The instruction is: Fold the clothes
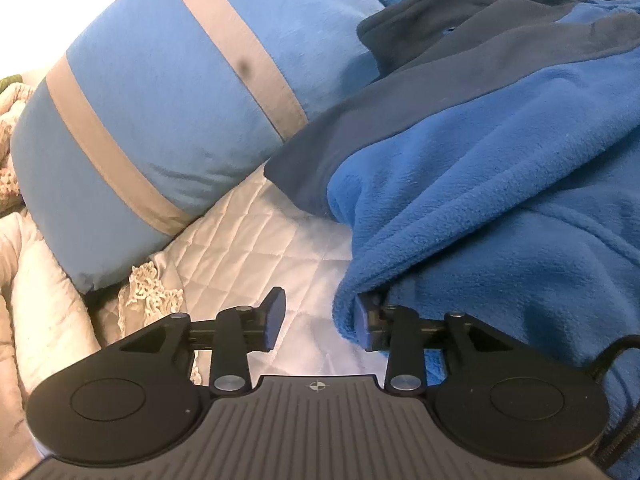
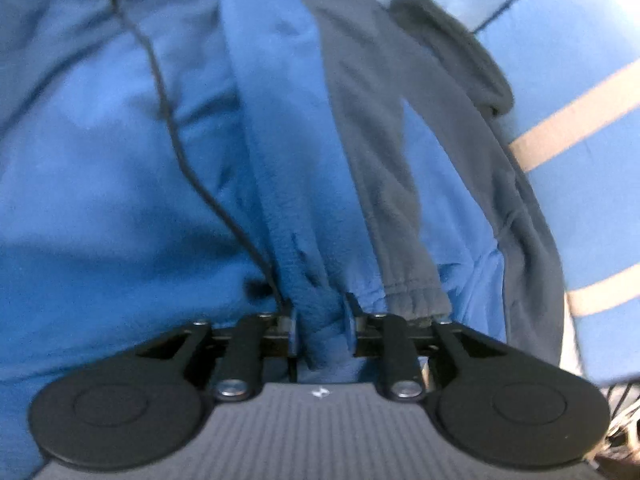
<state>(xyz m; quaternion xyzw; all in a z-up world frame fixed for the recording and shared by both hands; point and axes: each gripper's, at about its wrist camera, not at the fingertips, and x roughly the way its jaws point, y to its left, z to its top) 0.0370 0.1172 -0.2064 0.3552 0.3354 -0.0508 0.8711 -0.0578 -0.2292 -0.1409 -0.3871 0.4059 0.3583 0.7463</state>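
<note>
A blue fleece jacket (image 1: 500, 184) with dark navy panels lies spread on the bed. In the left wrist view its lower corner drapes over the right finger of my left gripper (image 1: 320, 320). That gripper is open, with only white quilt showing between its pads. In the right wrist view my right gripper (image 2: 321, 330) points down onto the jacket (image 2: 100, 160). A bunched fold of blue fleece (image 2: 320, 312) stands between its pads, which sit apart and do not pinch it. A navy sleeve with an elastic cuff (image 2: 416, 300) lies just right of the fingers.
A blue pillow with grey stripes (image 1: 160, 112) lies at the left of the jacket on a white quilted bedspread (image 1: 256, 248). A thin black cord (image 2: 168, 120) runs across the fleece. A striped blue pillow (image 2: 580, 120) borders the jacket on the right.
</note>
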